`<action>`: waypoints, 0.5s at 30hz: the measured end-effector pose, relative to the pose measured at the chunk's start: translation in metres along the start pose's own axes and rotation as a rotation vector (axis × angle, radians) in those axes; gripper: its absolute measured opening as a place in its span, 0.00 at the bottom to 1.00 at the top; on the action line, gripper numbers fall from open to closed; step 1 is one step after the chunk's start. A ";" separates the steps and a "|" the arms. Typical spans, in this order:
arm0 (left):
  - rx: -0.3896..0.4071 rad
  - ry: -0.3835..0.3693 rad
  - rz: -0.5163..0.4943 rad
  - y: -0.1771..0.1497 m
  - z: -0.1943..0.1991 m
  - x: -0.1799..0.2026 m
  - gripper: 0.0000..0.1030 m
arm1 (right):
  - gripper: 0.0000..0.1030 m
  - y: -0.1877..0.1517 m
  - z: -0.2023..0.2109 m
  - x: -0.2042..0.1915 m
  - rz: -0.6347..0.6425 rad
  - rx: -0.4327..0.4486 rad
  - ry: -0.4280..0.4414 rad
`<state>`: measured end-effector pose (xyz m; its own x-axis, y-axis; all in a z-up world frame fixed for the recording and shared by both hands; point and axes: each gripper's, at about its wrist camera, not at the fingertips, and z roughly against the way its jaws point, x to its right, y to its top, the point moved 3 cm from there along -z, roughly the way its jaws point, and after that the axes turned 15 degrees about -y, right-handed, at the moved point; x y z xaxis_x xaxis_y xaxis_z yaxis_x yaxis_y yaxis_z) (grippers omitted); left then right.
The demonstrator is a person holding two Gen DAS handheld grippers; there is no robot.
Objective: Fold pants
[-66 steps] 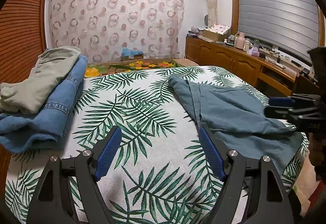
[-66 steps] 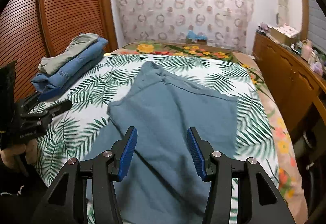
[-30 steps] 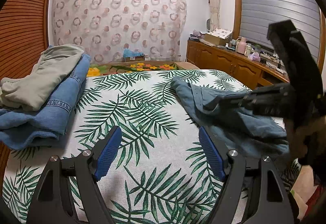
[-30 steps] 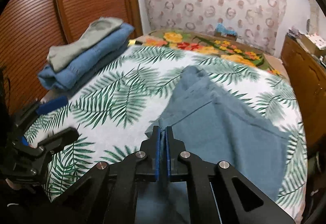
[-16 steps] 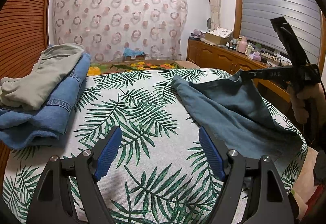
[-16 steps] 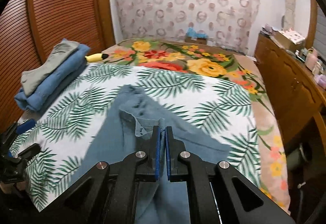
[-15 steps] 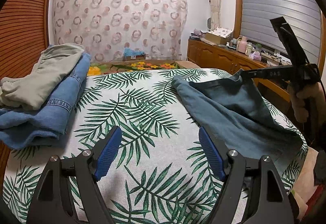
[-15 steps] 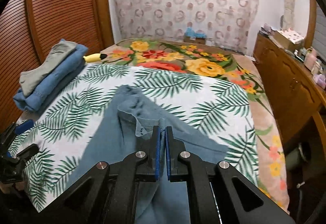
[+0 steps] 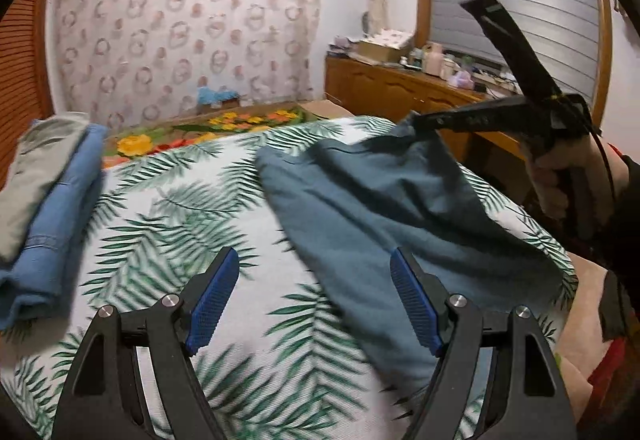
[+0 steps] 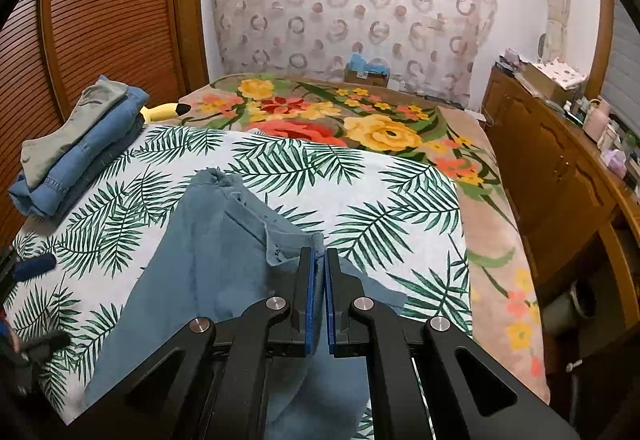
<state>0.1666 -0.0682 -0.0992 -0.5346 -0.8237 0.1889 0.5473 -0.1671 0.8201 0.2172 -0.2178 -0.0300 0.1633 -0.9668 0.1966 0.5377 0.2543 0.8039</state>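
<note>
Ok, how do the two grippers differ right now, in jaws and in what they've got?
The left gripper stands wide open with nothing between its pads; the right gripper is shut on an edge of the teal pants. The left hovers over the bare palm-leaf sheet beside the pants; the right holds its edge lifted off the bed. Both have black arms and blue pads.

Dim indoor light, fisheye, motion-blurred
</note>
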 end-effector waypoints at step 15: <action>-0.137 -0.055 0.026 -0.015 -0.033 0.004 0.76 | 0.04 0.000 -0.018 0.019 -0.017 -0.020 -0.048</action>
<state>0.1775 -0.0871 -0.1285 -0.5515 -0.7984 0.2418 0.6425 -0.2216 0.7336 0.2352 -0.2357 -0.0363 0.1146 -0.9710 0.2098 0.5566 0.2376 0.7961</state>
